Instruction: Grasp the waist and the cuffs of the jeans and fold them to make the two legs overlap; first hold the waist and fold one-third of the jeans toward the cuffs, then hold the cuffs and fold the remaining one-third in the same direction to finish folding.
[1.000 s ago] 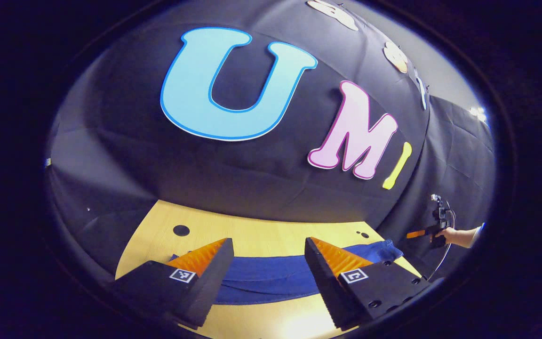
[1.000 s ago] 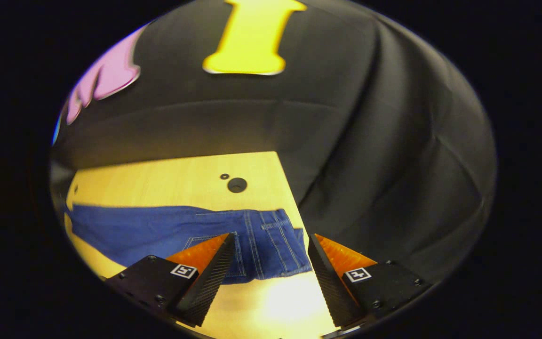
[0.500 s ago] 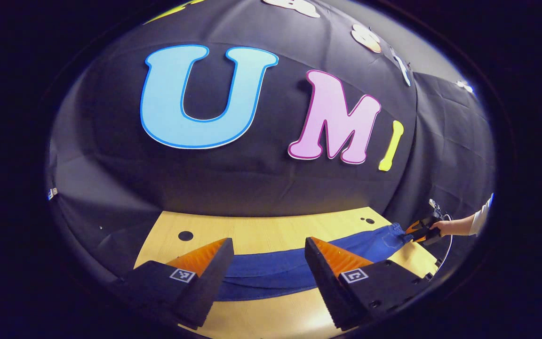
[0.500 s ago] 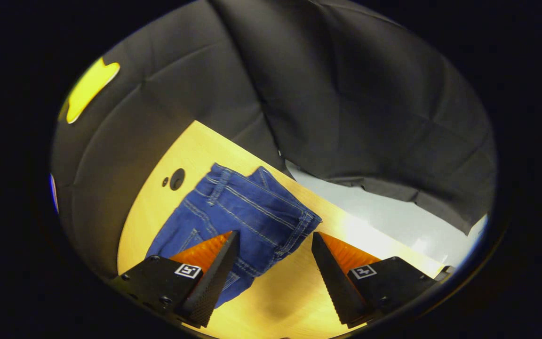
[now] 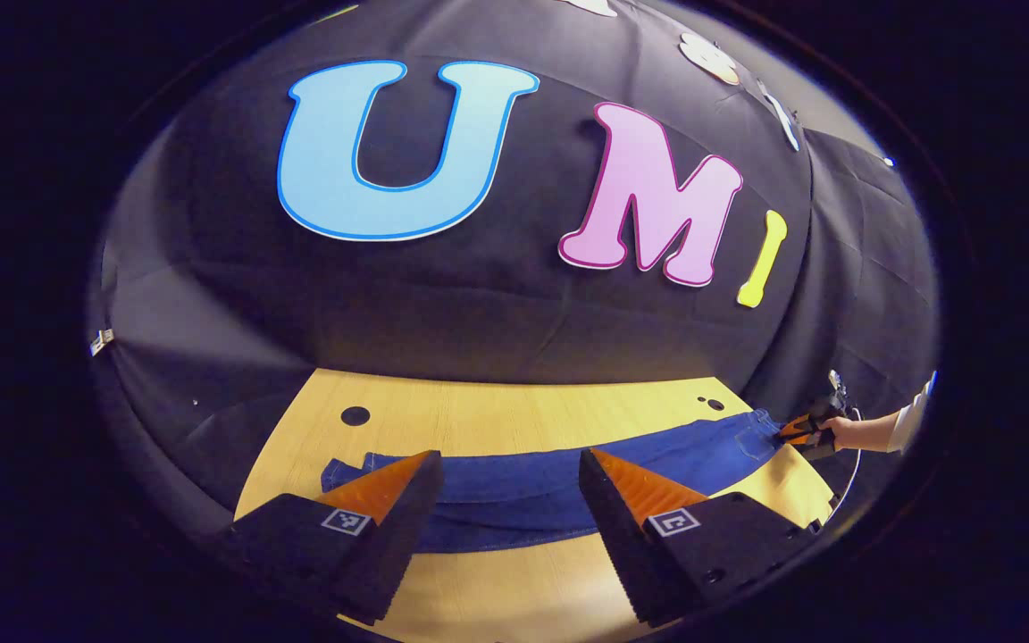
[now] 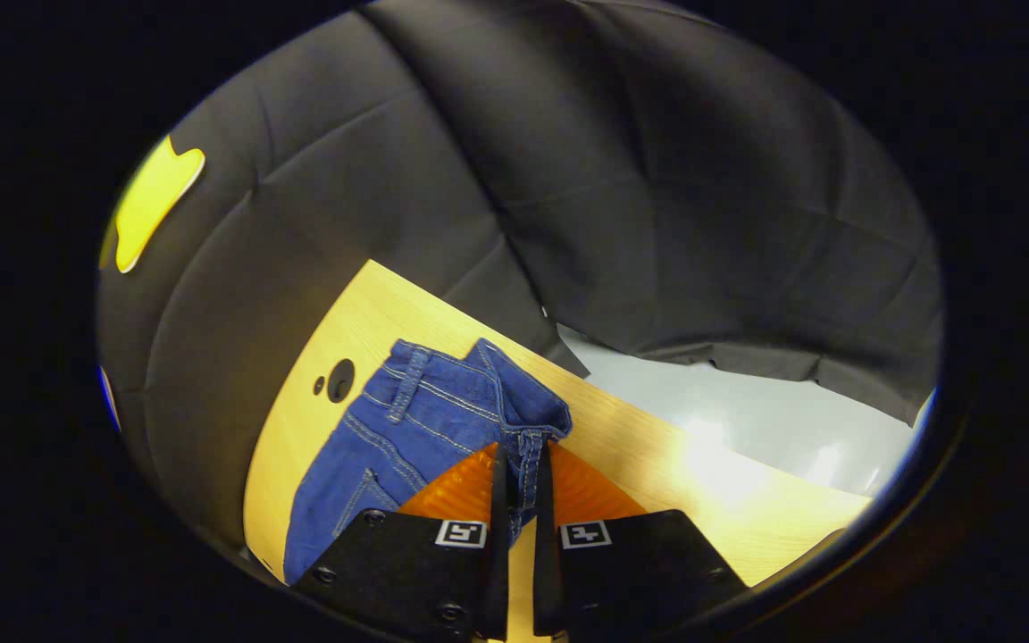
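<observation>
A pair of blue jeans (image 5: 514, 487) is lying flat and stretched lengthwise across a pale wooden table (image 5: 497, 420), which is standing in front of a black cloth wall (image 5: 479, 304).

Starting at the left end of the jeans in the left gripper view, the cuffs (image 5: 345, 469) are resting on the table just below a round dark hole (image 5: 355, 415) in the tabletop. The left gripper (image 5: 506, 491) is hovering above the near edge of the jeans, its two fingers spread wide with the legs showing between them, touching nothing.

Moving right along the jeans, the fabric is running toward the far right corner of the table, where the waist (image 5: 751, 433) is lying. There the right gripper (image 5: 796, 431), held by a person's hand (image 5: 845, 433) in a light sleeve, is meeting the waist.

In the right gripper view, the right gripper (image 6: 514, 473) is showing its fingers drawn nearly together with the edge of the waistband (image 6: 528, 438) pinched between them, so it appears to be gripping the waist.

The jeans look like soft but fairly heavy denim that will probably droop and drag rather than hold a shape. The thick seamed waistband and the hemmed cuffs seem the firmest places to grip, and lifting both ends together should keep the legs aligned.
</observation>
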Demonstrator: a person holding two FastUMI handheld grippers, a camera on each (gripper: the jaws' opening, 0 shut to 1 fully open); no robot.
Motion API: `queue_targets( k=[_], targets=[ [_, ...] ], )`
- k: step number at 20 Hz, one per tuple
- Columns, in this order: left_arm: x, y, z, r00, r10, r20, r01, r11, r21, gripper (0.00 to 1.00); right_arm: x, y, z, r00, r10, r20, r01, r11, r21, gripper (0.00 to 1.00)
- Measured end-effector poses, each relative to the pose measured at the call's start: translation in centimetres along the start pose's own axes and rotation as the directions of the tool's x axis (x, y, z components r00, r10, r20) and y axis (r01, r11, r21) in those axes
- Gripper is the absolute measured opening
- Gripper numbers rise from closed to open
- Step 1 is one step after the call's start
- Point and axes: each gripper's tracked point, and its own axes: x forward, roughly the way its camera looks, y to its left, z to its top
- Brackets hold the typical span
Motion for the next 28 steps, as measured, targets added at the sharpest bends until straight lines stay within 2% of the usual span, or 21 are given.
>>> queue_targets(
  k=[4,5,6,7,8,11,14,16,19,22,24,26,27,28],
  targets=[
    [-1.2,1.7,-0.1,1.000,-0.012,0.005,0.012,0.999,-0.042,0.96,-6.1,7.7,3.4,0.975,0.177,0.131,-0.178,0.984,-0.009,0.14],
    [-1.7,2.0,0.0,1.000,-0.019,0.012,0.020,0.998,-0.060,0.96,-7.8,9.7,3.5,0.965,0.220,0.145,-0.217,0.975,-0.039,0.14],
    [-2.3,2.5,0.0,1.000,-0.018,0.021,0.019,0.997,-0.070,0.92,-9.5,12.1,3.4,0.952,0.265,0.150,-0.256,0.963,-0.079,0.14],
    [-2.8,3.3,-0.1,1.000,-0.013,0.029,0.015,0.997,-0.077,0.96,-12.2,15.1,3.2,0.933,0.323,0.160,-0.306,0.945,-0.119,0.14],
    [-3.5,3.9,-0.4,0.999,-0.012,0.033,0.014,0.996,-0.087,0.96,-14.0,17.7,2.7,0.915,0.368,0.164,-0.346,0.926,-0.149,0.14],
    [-5.5,6.1,-1.0,0.999,0.000,0.037,0.005,0.992,-0.124,0.96,-19.8,26.6,-1.5,0.855,0.500,0.134,-0.455,0.849,-0.268,0.14],
    [-7.1,8.5,-1.5,0.999,0.030,0.043,-0.023,0.988,-0.155,0.96,-22.2,32.5,-10.2,0.825,0.565,0.024,-0.509,0.762,-0.400,0.13],
    [-8.0,9.8,-2.3,0.998,0.047,0.035,-0.041,0.984,-0.171,0.96,-21.7,35.0,-17.0,0.814,0.576,-0.076,-0.545,0.711,-0.444,0.13],
    [-9.4,11.3,-3.5,0.997,0.071,0.014,-0.067,0.981,-0.181,0.96,-19.5,37.1,-27.6,0.797,0.554,-0.240,-0.596,0.659,-0.459,0.14],
    [-10.1,12.3,-4.9,0.996,0.092,-0.013,-0.092,0.975,-0.204,0.96,-15.7,35.1,-35.9,0.808,0.431,-0.401,-0.588,0.627,-0.510,0.13],
    [-9.9,12.6,-5.9,0.994,0.100,-0.037,-0.106,0.968,-0.227,0.96,-14.2,34.1,-36.6,0.828,0.352,-0.436,-0.557,0.608,-0.566,0.14],
    [-9.1,12.6,-7.3,0.992,0.094,-0.081,-0.112,0.960,-0.259,0.96,-13.5,33.9,-37.0,0.832,0.319,-0.455,-0.548,0.602,-0.580,0.13],
    [-8.4,12.4,-8.1,0.990,0.087,-0.110,-0.115,0.953,-0.279,0.96,-13.8,33.7,-37.7,0.819,0.316,-0.478,-0.562,0.608,-0.561,0.05],
    [-7.5,12.2,-8.9,0.986,0.078,-0.144,-0.119,0.946,-0.300,0.97,-15.1,34.5,-37.6,0.777,0.352,-0.522,-0.613,0.613,-0.498,0.05]
  ],
)
